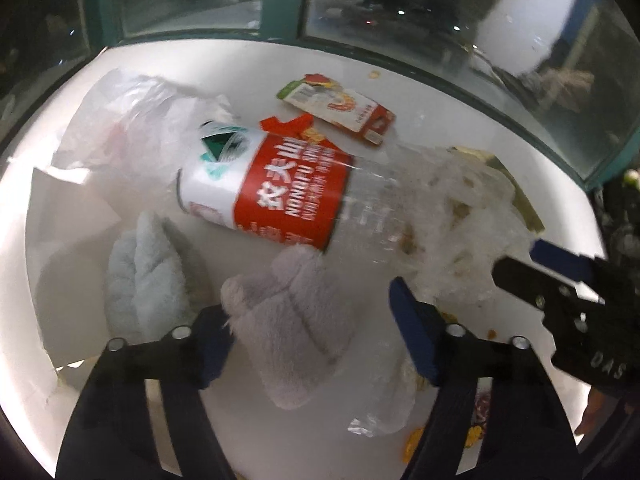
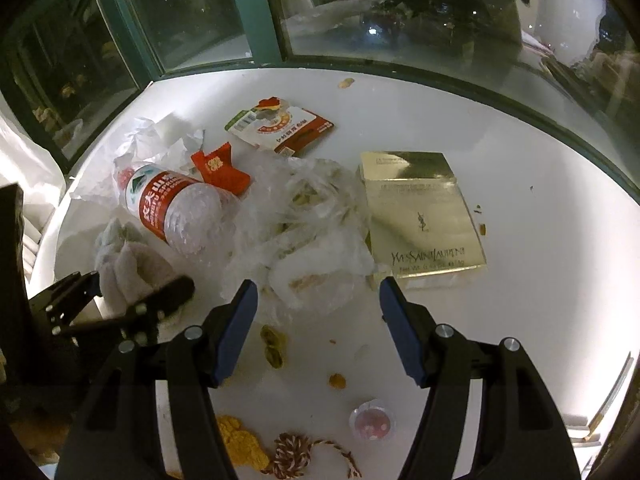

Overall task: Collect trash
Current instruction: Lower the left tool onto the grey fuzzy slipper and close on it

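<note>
A crushed clear bottle with a red label (image 1: 280,192) (image 2: 172,208) lies on its side on the white table (image 2: 520,160). Beside it is a crumpled clear plastic bag (image 1: 452,220) (image 2: 304,220). My left gripper (image 1: 308,308) (image 2: 140,280) points down over a fluffy grey cloth (image 1: 296,332) (image 2: 132,268). The cloth sits between the jaws, the left pad touches it and the right pad stands clear of it. My right gripper (image 2: 318,284) (image 1: 518,260) is open, with the bag's near edge between its tips, untouched.
A gold box (image 2: 424,216) lies right of the bag. A red-and-white card packet (image 1: 340,108) (image 2: 280,126) and a red wrapper (image 2: 218,168) lie farther back. A pale blue cloth (image 1: 144,272), nut shells (image 2: 272,344), twine (image 2: 296,456) and a small cup (image 2: 372,424) are nearby. Window glass bounds the far edge.
</note>
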`<state>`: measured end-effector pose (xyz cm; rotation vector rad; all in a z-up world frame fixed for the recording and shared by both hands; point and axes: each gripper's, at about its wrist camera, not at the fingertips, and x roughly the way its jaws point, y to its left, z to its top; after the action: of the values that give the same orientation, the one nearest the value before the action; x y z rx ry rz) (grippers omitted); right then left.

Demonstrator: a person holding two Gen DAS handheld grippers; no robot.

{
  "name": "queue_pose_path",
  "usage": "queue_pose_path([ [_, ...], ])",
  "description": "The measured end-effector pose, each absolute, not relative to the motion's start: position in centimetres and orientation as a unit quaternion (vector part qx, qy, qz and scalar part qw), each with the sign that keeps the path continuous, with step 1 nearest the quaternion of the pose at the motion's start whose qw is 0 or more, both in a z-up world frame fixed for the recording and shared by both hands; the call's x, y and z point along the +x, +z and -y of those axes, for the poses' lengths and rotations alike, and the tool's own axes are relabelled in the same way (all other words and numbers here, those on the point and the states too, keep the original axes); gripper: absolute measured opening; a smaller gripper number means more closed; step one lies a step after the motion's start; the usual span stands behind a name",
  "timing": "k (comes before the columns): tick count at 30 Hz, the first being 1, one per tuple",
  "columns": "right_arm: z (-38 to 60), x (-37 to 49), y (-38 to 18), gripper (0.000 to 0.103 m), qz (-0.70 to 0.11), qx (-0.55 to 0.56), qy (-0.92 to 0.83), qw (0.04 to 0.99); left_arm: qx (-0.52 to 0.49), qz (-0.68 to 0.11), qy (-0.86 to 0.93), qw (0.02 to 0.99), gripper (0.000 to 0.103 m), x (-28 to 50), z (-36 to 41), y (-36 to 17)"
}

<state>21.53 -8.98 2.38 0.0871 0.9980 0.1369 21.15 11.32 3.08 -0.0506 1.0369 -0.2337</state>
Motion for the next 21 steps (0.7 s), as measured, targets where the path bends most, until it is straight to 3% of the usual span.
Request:
queue_pose_path([
  [3, 8.7, 21.4, 2.5, 0.061, -0.478, 0.040, 0.066, 0.875, -0.031, -0.498, -0.101, 0.860, 0.045, 21.4, -12.2, 3.1],
  [5, 8.4, 21.3, 2.8, 0.061, -0.476, 0.038, 0.070, 0.876, -0.030, -0.499, -0.099, 0.861, 0.043, 21.3, -12.5, 3.2],
  [8, 7.8, 21.1, 3.1, 0.061, -0.475, 0.036, 0.076, 0.876, -0.007, -0.491, -0.090, 0.867, 0.031, 20.9, -12.4, 3.7],
  [21, 6.3, 18.4, 6.8, 0.061, -0.454, 0.046, 0.082, 0.886, 0.025, -0.451, -0.094, 0.887, 0.026, 18.3, -12.5, 8.6],
])
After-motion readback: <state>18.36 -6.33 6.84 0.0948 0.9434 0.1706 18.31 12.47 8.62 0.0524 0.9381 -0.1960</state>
